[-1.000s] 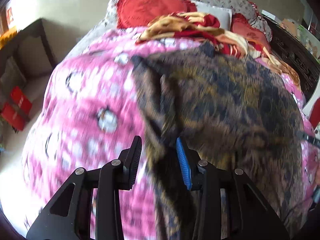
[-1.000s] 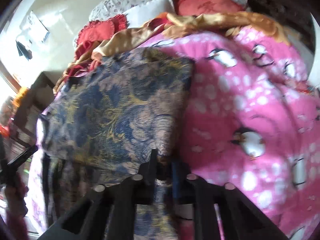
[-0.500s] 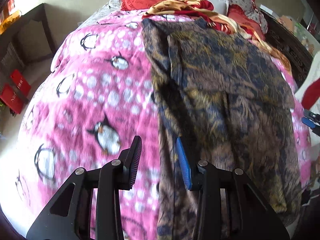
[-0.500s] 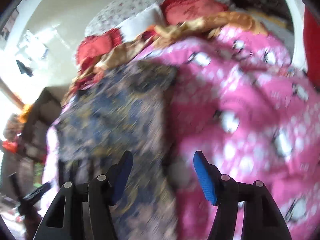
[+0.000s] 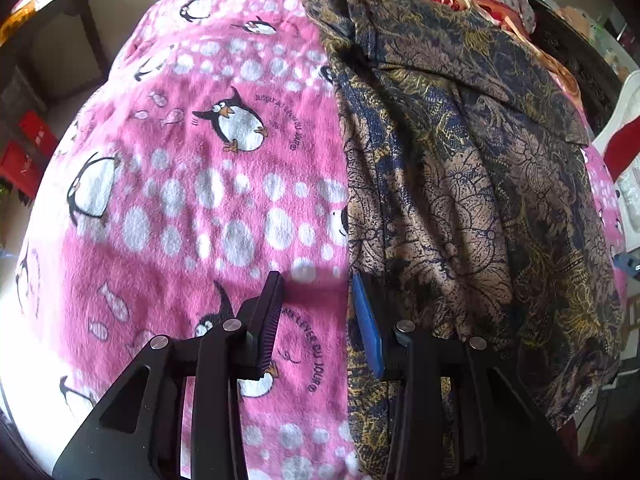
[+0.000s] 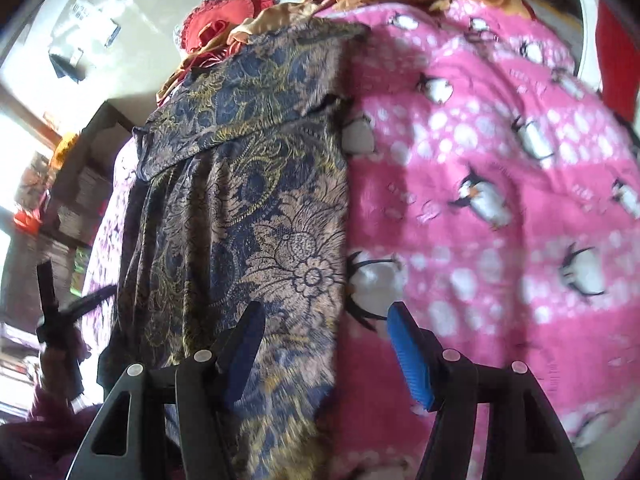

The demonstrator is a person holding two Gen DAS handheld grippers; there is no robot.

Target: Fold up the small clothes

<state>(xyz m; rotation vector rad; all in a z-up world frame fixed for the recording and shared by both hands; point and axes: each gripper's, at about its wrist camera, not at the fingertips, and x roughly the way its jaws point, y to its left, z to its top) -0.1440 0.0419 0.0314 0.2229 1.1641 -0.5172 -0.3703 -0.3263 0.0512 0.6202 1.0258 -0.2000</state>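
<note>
Since a second ago, your right gripper (image 6: 326, 350) has let go of the garment's edge and its jaws now stand apart with nothing clamped; your left gripper (image 5: 318, 322) has slid off the cloth toward the blanket's near edge, jaws also apart and empty.

The dark blue-and-gold patterned garment (image 5: 460, 184) lies lengthwise on the pink penguin blanket (image 5: 192, 200), already doubled over along its length, its far end toward the red pillows (image 6: 224, 24) at the head of the bed. In the left wrist view its left edge runs just beside your blue pad; in the right wrist view its right edge runs down between the two fingers.

The next fold is likely end to end. Take the near hem with both grippers, one at each corner, gathering every layer before you close. Lift evenly and lay it toward the far end so the edges meet. The fabric looks thin and slippery, so a shallow bite may drop a layer.
</note>
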